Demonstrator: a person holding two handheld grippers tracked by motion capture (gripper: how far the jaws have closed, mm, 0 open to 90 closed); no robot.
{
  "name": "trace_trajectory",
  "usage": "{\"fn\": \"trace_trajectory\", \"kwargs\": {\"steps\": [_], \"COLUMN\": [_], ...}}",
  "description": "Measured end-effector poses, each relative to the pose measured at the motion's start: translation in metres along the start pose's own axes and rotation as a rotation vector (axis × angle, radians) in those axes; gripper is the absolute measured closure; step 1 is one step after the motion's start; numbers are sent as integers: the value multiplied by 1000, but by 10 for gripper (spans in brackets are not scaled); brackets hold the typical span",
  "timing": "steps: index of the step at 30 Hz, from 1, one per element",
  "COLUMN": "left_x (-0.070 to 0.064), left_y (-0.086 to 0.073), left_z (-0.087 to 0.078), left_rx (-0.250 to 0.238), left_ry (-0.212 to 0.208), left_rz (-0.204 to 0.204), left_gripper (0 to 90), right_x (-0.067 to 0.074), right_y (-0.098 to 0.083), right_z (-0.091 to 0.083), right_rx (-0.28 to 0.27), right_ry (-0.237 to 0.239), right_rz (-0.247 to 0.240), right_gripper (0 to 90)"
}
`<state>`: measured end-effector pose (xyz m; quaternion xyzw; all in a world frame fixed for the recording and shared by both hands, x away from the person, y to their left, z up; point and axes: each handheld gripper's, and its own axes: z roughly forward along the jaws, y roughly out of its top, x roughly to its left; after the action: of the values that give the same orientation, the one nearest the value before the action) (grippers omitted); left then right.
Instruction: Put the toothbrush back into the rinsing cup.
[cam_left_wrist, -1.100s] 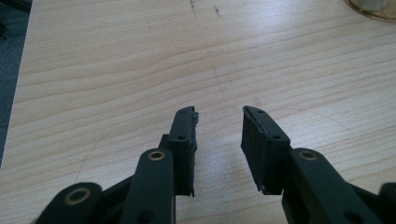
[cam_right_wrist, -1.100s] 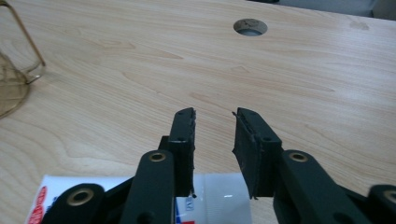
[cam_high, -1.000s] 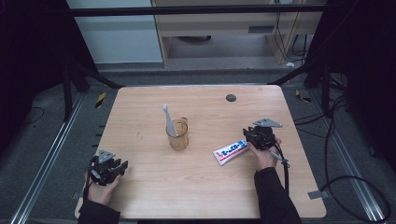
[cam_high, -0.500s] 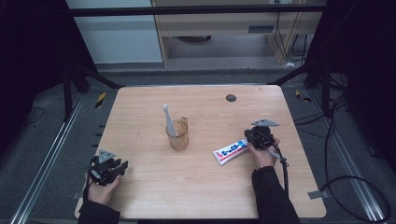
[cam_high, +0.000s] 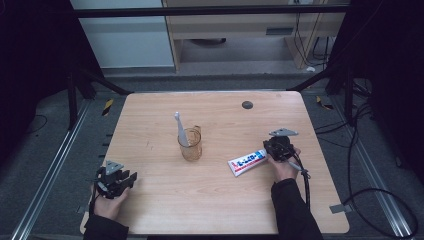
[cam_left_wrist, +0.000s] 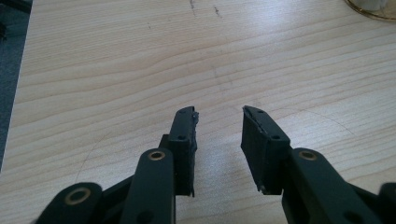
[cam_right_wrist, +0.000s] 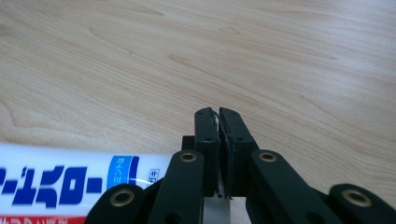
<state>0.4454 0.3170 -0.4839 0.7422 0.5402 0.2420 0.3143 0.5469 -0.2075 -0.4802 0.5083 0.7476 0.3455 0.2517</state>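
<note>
A white toothpaste tube (cam_high: 247, 162) with blue lettering and a red edge lies flat on the wooden table (cam_high: 220, 210), right of centre. My right gripper (cam_high: 268, 153) rests at the tube's right end. In the right gripper view its jaws have just been closing and now stand together (cam_right_wrist: 218, 114), with a thin pale sliver of the tube's (cam_right_wrist: 70, 179) flat end pinched between the pads. My left gripper (cam_high: 131, 177) rests near the front left corner, open (cam_left_wrist: 218, 116), with bare wood between its fingers.
An amber glass cup (cam_high: 190, 145) stands mid-table with a grey toothbrush (cam_high: 179, 127) upright in it; its rim (cam_left_wrist: 373, 9) also peeks into the left gripper view. A small dark round spot (cam_high: 247, 105) marks the far right of the table. Cables lie on the floor at right.
The right gripper's jaws have drawn together at the tube's end, and the hand has barely shifted. The left hand, the cup and the tube stay where they were.
</note>
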Motion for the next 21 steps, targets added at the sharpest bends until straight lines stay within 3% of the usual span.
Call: {"fn": "trace_trajectory", "kwargs": {"steps": [16, 21], "left_x": [-1, -1], "left_y": [0, 0], "left_z": [-1, -1], "left_rx": [-1, -2], "left_ry": [0, 0], "left_rz": [4, 4], "left_gripper": [644, 644], "right_x": [5, 5], "right_y": [-7, -15], "right_z": [-17, -21], "right_rx": [73, 85], "right_ry": [34, 52], "right_rz": [-71, -72], "right_gripper": [887, 891]}}
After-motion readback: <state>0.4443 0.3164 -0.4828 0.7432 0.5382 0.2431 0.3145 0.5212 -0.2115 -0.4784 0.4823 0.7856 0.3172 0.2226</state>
